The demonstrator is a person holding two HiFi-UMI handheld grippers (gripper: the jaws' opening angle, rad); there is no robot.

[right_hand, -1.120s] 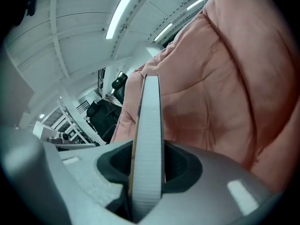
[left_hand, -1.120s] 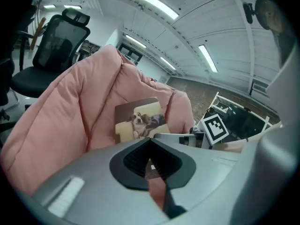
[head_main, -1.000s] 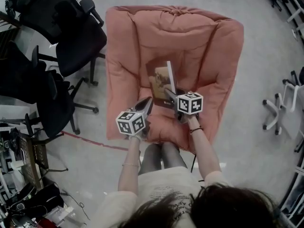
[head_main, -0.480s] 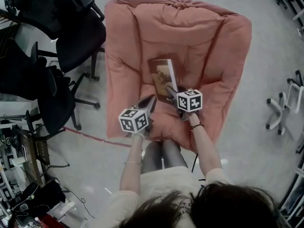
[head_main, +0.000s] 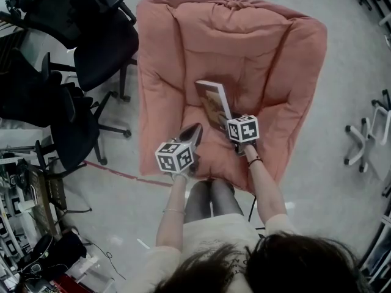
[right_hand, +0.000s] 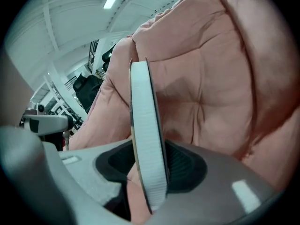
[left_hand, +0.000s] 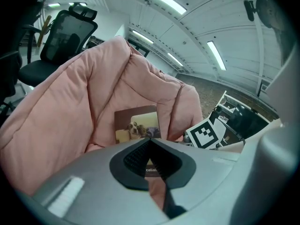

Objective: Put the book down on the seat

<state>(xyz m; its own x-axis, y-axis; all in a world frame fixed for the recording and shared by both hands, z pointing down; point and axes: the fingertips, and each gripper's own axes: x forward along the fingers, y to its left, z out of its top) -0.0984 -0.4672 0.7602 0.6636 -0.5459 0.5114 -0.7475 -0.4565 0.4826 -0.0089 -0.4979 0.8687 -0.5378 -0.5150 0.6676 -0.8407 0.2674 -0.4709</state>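
One thin book (head_main: 214, 105), dog pic cover, white pg edge, pink seat (head_main: 174, 60)

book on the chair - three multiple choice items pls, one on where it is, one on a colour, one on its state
1. Where is the book?
A on a shelf
B between the jaws of the right gripper
C in a box

2. What colour is the padded chair?
A pink
B green
C blue

3. The book is:
A lying open
B torn in two
C closed

Key: B, the right gripper view shows the book's page edge between the opening jaws. A, the padded chair is pink in every view. C, the head view shows the cover shut over the pages.
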